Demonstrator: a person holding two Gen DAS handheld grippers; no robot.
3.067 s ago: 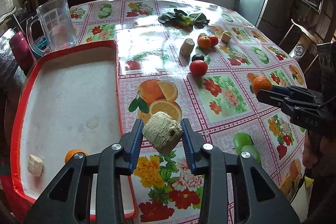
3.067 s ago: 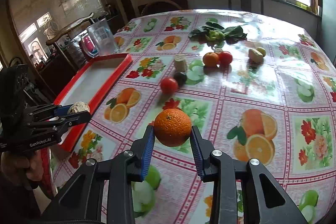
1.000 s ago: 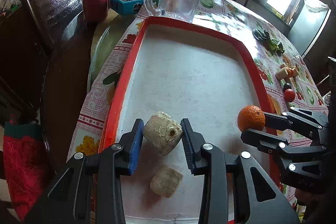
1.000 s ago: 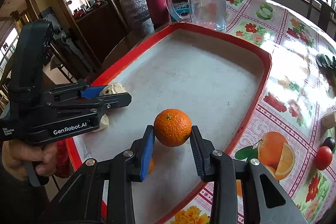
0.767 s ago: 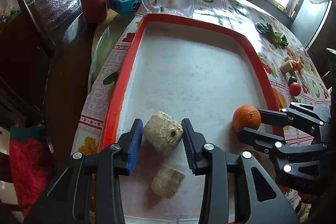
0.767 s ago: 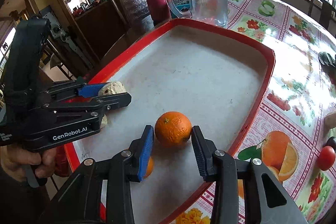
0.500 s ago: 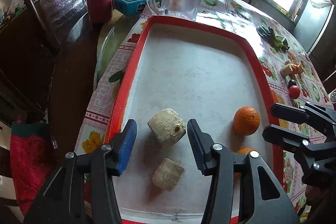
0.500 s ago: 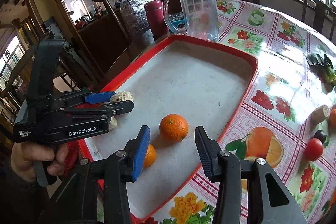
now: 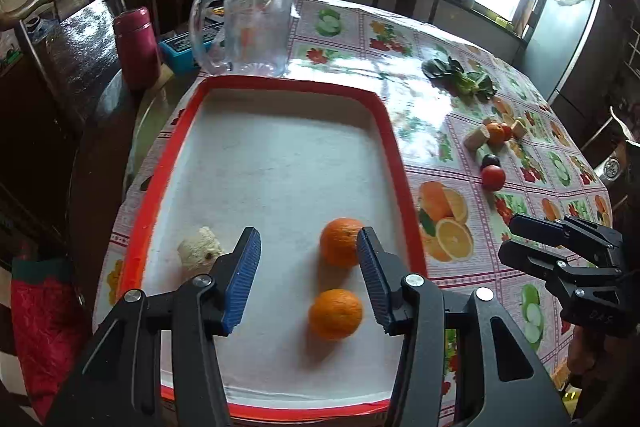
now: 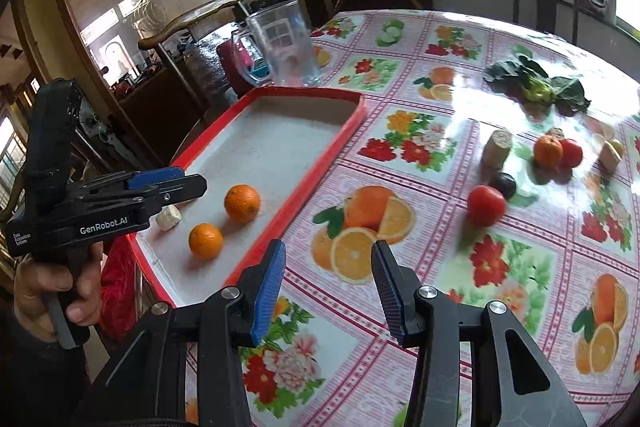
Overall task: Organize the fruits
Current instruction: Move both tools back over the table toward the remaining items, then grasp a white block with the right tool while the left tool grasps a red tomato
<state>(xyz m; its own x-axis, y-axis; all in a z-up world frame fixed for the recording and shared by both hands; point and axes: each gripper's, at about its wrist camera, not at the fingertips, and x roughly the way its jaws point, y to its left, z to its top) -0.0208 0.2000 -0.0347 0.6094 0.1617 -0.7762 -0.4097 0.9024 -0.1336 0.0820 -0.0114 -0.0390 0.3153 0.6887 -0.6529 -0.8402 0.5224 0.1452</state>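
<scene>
Tools both gaping and empty, left tool [image 9: 308, 275] over the red tray [image 9: 404, 163] holding two oranges [image 9: 339, 242] and a pale chunk [image 9: 199, 251], right tool [image 10: 328, 279] above the worktop [image 10: 440, 267], remaining fruit [image 10: 486, 205] far right.

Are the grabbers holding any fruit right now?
No. The left gripper and right gripper are both open with nothing between their pads.

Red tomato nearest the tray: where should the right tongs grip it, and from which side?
Grip the red tomato across its round middle, coming from above on the near side. A dark fruit sits right behind it, so close the pads on its left and right flanks.
</scene>
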